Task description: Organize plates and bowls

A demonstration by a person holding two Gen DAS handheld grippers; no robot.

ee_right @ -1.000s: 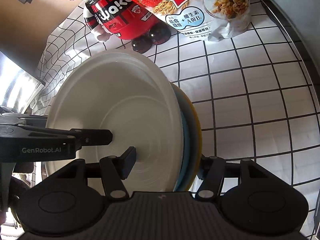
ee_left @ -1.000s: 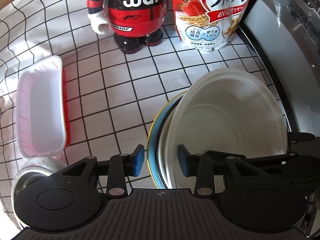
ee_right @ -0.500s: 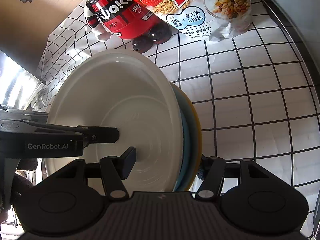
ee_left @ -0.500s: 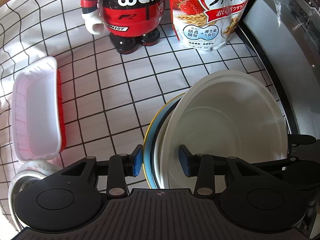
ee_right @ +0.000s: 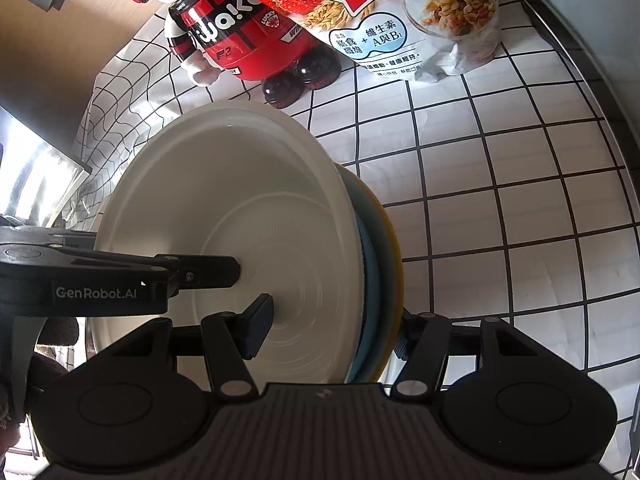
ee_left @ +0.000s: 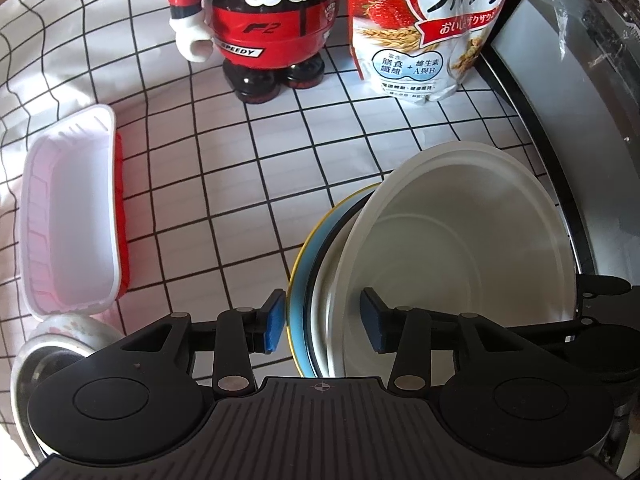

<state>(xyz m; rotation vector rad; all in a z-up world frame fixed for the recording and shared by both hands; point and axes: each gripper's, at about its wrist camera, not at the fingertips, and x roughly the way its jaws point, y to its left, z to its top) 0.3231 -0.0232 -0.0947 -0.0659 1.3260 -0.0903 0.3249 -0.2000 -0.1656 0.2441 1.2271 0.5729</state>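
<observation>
Stack of plates and bowls (ee_left: 460,264) held on edge above the gridded desk (ee_left: 224,184), pinched from opposite sides by left gripper (ee_left: 324,322) and right gripper (ee_right: 332,330) fingers, apparently sharing its weight.

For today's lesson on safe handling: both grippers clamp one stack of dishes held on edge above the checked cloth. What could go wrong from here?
1. The left gripper and right gripper both pinch the same stack; if they move unevenly, the nested white bowl could slide out of the blue and yellow plates.
2. The stack stands on edge, so a slackened grip would probably drop it onto the cloth.
3. The cereal bag and red figure stand just ahead; a forward swing might topple them.
</observation>
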